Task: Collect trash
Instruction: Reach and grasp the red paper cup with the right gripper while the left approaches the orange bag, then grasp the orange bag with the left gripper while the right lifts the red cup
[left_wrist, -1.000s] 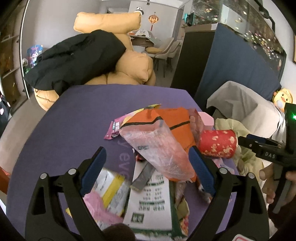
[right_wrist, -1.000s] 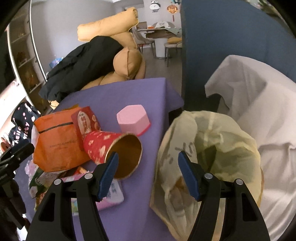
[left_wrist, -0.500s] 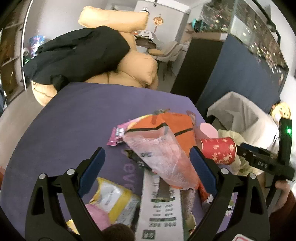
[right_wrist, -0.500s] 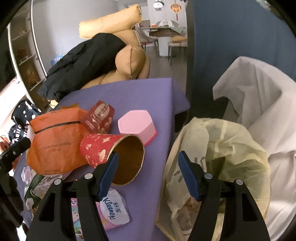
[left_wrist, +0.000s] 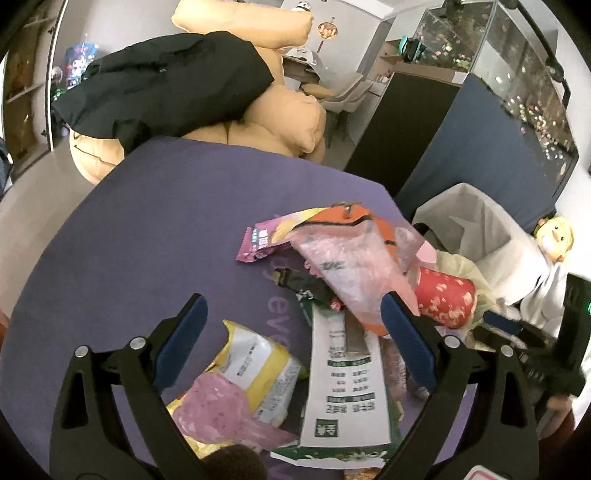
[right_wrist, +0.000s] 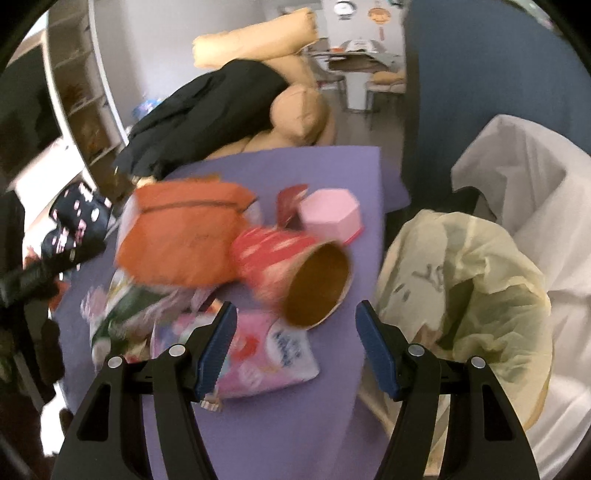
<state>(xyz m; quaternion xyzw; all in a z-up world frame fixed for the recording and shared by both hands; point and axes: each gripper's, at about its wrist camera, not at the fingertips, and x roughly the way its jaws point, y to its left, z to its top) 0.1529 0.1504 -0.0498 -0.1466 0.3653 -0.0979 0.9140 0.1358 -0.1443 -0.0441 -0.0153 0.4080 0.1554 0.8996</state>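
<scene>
A heap of trash lies on the purple table: an orange bag, a clear pinkish plastic bag, a red paper cup on its side, a white-and-green carton, a yellow-and-white packet and a pink hexagonal box. My left gripper is open above the near packets. My right gripper is open just in front of the red cup's mouth, over a pink tissue pack. A yellowish bin bag stands open at the table's right edge.
A tan sofa with a black coat stands behind the table. A dark blue panel and white draped cloth rise at the right. White shelves stand at the left. The far part of the table is bare cloth.
The left gripper has pulled back and risen, showing more of the table. The right gripper has swung left from the bin bag towards the red cup; its view is blurred by motion.
</scene>
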